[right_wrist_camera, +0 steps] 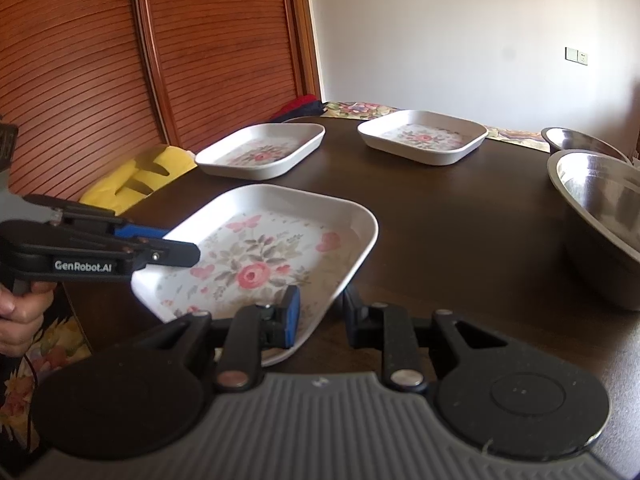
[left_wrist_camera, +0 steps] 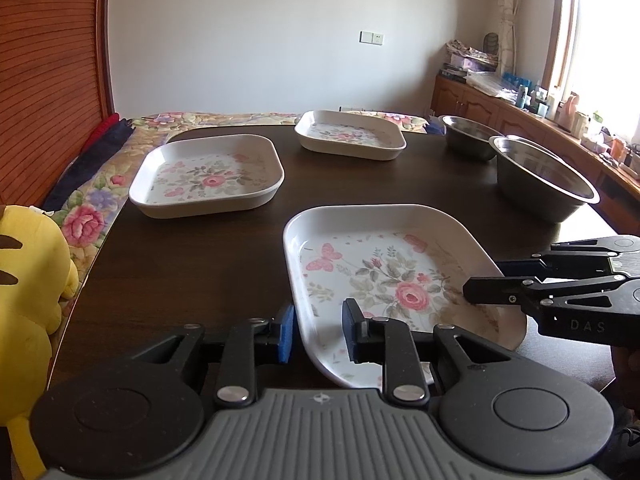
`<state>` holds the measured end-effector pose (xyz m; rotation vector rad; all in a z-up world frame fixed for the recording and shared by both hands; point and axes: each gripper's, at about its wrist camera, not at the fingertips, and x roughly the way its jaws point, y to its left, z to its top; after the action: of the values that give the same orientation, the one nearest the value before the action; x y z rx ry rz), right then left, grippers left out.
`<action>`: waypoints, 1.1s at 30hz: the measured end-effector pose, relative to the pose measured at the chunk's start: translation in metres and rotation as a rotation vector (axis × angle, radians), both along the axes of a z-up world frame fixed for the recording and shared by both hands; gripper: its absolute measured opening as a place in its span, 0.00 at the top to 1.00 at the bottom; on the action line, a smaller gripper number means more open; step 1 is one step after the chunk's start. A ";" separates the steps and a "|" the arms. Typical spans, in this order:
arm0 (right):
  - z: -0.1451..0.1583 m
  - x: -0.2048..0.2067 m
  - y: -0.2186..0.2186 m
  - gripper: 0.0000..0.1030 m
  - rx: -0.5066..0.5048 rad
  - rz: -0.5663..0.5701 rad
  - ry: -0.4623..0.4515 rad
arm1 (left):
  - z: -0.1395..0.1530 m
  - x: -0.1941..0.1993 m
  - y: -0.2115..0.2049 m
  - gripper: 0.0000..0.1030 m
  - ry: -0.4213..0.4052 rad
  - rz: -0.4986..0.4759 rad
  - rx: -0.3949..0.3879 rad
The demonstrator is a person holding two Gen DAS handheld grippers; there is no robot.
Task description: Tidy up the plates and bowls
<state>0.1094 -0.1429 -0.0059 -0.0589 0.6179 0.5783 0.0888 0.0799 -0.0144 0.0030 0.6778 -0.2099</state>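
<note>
Tabletop (left_wrist_camera: 208, 248) of dark wood carries three white square plates with a floral print and two steel bowls. Nearest plate (left_wrist_camera: 384, 280) lies at the near edge of the tabletop, with both grippers at its rim from opposite sides. Left gripper (left_wrist_camera: 318, 330) has its fingers apart and straddling the plate's near left rim: one blue pad (left_wrist_camera: 286, 334) sits outside the wall, the other finger (left_wrist_camera: 354, 330) inside over the printed floor; no clamping contact is visible. Right gripper (right_wrist_camera: 316, 316) likewise stands with fingers apart across the plate's near right rim, the blue pad (right_wrist_camera: 291, 316) inside and the other finger outside; whether the pads touch the wall cannot be told. A hand (right_wrist_camera: 20, 312) holds the left gripper's handle at the left border of the right wrist view. Second plate (left_wrist_camera: 206, 176) rests toward the left edge of the tabletop, well apart from the first. Third plate (left_wrist_camera: 350, 134) rests near the far edge. Large steel bowl (left_wrist_camera: 544, 178) stands at the right edge, with the smaller steel bowl (left_wrist_camera: 468, 136) just behind it toward the far right corner; whether they touch cannot be told. A yellow plush toy (left_wrist_camera: 28, 304) sits off the left edge, on a floral bedspread (left_wrist_camera: 92, 216).
</note>
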 end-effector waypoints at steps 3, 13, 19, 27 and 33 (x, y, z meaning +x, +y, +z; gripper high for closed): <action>0.004 0.000 -0.003 0.75 0.004 -0.013 -0.019 | 0.001 -0.001 0.001 0.71 -0.008 -0.002 -0.002; 0.022 0.007 -0.009 0.74 0.010 -0.039 -0.078 | 0.008 -0.002 0.005 0.53 -0.041 0.019 -0.002; 0.030 0.015 -0.004 0.74 0.013 -0.028 -0.106 | 0.014 0.002 0.012 0.45 -0.060 0.037 0.001; 0.043 0.029 0.012 0.73 0.018 0.001 -0.144 | 0.025 0.014 0.020 0.27 -0.100 0.051 0.012; 0.052 0.043 0.026 0.70 0.010 0.023 -0.159 | 0.033 0.029 0.029 0.17 -0.126 0.055 0.016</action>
<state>0.1521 -0.1169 0.0460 -0.1013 0.4601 0.5928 0.1180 0.1092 0.0182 0.0125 0.5535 -0.1497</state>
